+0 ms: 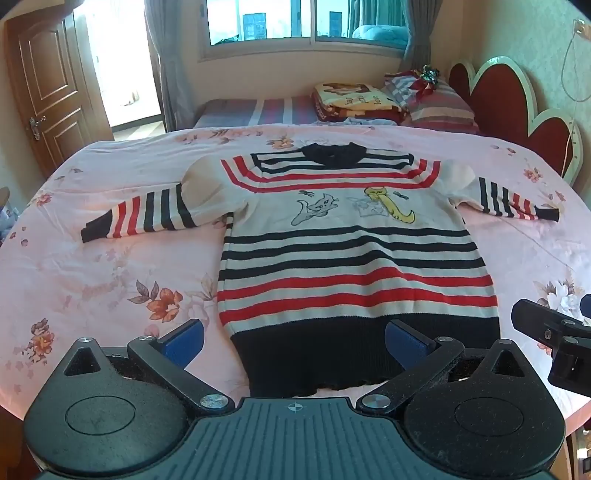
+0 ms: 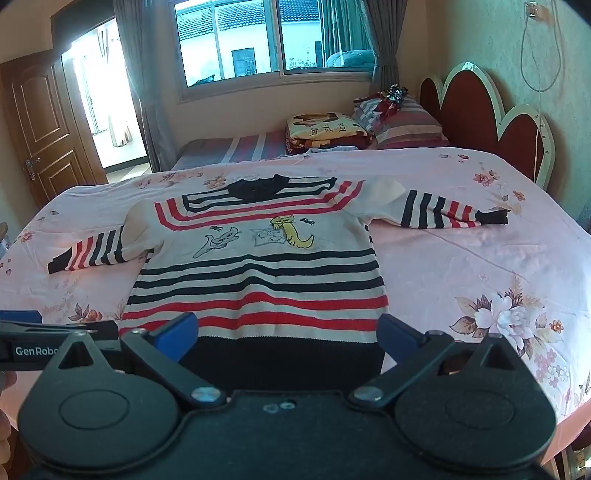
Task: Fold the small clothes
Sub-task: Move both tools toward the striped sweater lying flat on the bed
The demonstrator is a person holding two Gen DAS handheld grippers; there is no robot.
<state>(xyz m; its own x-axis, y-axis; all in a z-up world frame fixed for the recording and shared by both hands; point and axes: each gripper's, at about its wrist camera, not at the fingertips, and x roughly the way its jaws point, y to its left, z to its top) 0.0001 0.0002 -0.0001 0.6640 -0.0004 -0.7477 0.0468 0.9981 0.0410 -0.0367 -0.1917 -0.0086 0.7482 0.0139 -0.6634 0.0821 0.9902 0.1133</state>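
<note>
Sweater [image 1: 351, 236] laid flat, front up, on the pink floral sheet [image 1: 110, 280] of a bed; dark collar at the far end, dark hem at the near edge, both sleeves spread out to left and right. Two cat figures mark the chest between red and dark stripes.

Left gripper [image 1: 293, 338] released, its blue pads [image 1: 184, 341] wide apart, hovering just above the near hem, which lies between the fingers. Right gripper [image 2: 288, 336] likewise spread open over the hem, nearer the sweater's right side; neither holds cloth. Each gripper shows at the edge of the other's view, close beside it.

Surroundings: folded blanket [image 1: 347, 99] and striped pillows [image 1: 436, 103] at the far right of the bed, well apart from the sweater; red scalloped headboard [image 1: 517, 110] along the right; window [image 1: 306, 22] with grey curtains on the far wall; wooden door [image 1: 44, 96] far left. Nothing lies on the sweater or between it and the grippers.
</note>
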